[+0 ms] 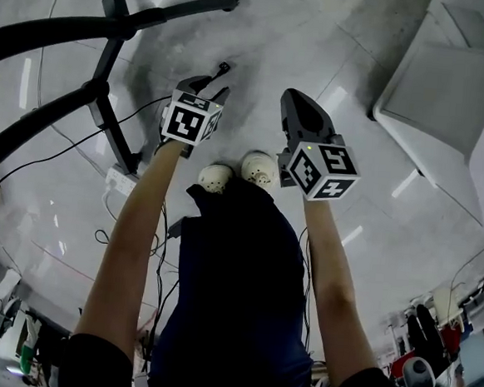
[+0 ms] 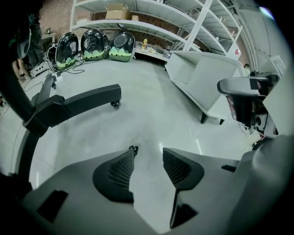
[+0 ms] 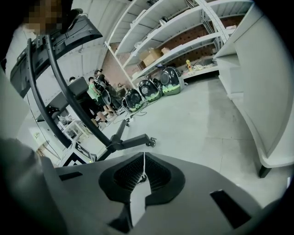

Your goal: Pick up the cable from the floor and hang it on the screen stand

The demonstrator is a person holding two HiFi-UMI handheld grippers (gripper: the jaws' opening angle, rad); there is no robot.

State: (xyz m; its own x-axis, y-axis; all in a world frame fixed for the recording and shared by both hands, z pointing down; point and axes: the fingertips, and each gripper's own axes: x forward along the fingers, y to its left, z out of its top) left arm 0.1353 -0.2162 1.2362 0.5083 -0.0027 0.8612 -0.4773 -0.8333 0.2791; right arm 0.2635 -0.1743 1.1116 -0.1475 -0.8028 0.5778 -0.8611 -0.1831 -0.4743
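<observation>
two grippers point down at the grey floor (image 2: 151, 105), one in each hand. the left gripper (image 2: 148, 155) has its jaws spread apart, and only bare floor shows in the gap. the right gripper (image 3: 144, 160) has its jaws pressed together. a tiny dark speck sits between its pads, but i cannot tell what it is.

the cable (image 1: 224, 66) lies on the floor, not picked up yet. its small black end sits just past the tip of one left jaw, off to the side and not in the middle of the gap. from there a thin black line seems to run back past the legs of the screen stand (image 1: 115, 26).

what could go wrong? the end is small and lies flat, so the jaws may snap shut on nothing, or bump it and push it away. that would come from going down without lining up first. the cable may also catch on a stand leg when it is lifted and pull out of the grip. other thin wires lie near the white power strip (image 1: 119, 180), so the wrong one could get grabbed.
</observation>
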